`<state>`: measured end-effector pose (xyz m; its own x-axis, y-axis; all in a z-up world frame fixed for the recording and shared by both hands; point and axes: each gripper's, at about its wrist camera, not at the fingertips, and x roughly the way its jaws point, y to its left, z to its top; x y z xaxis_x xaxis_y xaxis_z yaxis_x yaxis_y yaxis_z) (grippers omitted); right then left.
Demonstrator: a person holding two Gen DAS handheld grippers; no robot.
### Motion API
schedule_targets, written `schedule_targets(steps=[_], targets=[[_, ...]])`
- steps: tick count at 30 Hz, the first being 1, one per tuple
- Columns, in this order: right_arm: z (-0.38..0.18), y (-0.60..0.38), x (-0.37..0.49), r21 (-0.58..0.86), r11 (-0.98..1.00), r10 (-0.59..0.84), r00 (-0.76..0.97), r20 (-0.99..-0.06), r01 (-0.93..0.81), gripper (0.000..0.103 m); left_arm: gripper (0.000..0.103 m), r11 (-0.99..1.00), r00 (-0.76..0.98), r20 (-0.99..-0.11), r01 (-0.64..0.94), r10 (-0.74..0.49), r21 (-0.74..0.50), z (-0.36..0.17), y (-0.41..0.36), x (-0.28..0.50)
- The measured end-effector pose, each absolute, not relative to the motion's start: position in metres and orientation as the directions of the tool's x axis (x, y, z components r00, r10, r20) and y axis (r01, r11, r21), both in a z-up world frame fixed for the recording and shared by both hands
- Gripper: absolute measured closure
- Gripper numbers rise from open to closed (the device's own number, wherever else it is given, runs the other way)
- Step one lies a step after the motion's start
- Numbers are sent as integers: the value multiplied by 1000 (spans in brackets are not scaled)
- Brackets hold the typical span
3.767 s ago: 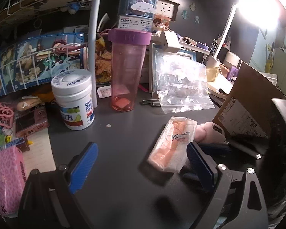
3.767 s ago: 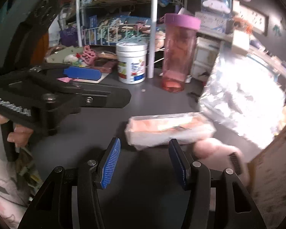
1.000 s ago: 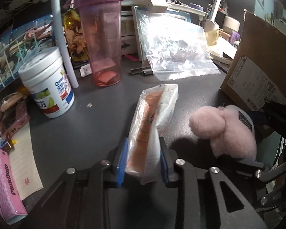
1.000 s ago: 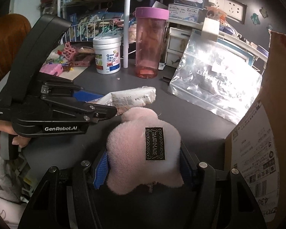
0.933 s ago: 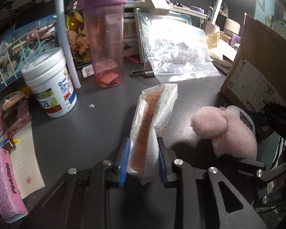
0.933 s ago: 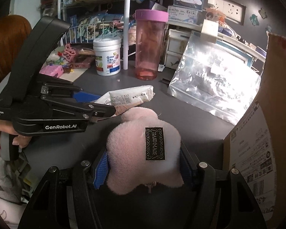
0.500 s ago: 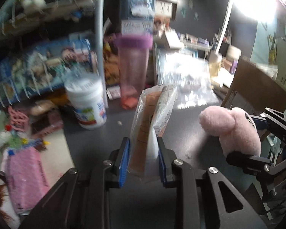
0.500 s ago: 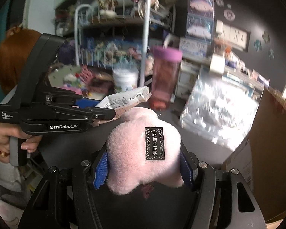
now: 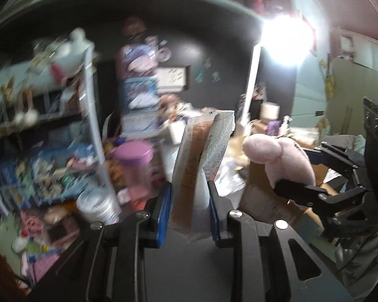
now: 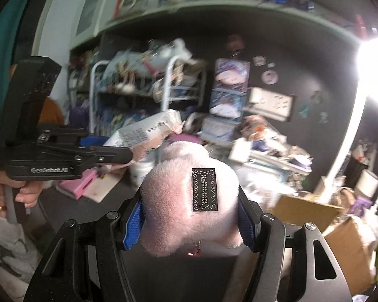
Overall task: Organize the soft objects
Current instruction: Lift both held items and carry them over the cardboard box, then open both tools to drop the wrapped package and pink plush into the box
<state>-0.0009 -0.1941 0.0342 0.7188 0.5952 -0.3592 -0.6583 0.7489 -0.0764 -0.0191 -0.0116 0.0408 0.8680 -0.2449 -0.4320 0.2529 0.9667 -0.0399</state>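
Note:
My left gripper [image 9: 189,211] is shut on a soft plastic-wrapped pack [image 9: 199,156], peach and white, held upright high above the desk. My right gripper [image 10: 190,222] is shut on a pink plush toy [image 10: 186,201] with a black label, also lifted. In the left wrist view the plush [image 9: 279,161] sits to the right of the pack in the right gripper [image 9: 302,188]. In the right wrist view the pack [image 10: 148,130] sticks out of the left gripper [image 10: 128,156] at the left.
A wire shelf rack [image 10: 168,88] full of items stands at the back left. A pink tumbler with purple lid [image 9: 133,166] and a white jar [image 9: 98,209] stand on the dark desk. A cardboard box [image 10: 350,244] is at the right. A bright lamp [image 9: 284,42] glares above.
Both grippers closed on their objects and have lifted them well above the desk, tilting upward so the shelves and wall now fill the views.

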Motion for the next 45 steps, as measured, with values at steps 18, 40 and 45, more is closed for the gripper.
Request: schedule_targets(steps=[18,40,45], targets=[[-9,-330,55,-49,910,351,830,-434,-411,39,78,858,746,-493,513,-447,-2,57,-183,37],[-23,-343,50,-95,896,350,822,-449,-433,26,40,864,709,-592,501,-382,42,31,-221,70],[-22,-343,48,-94,893,355,819,-451,-439,26,23,873,723,-563,488,-400,6,38,-209,65]])
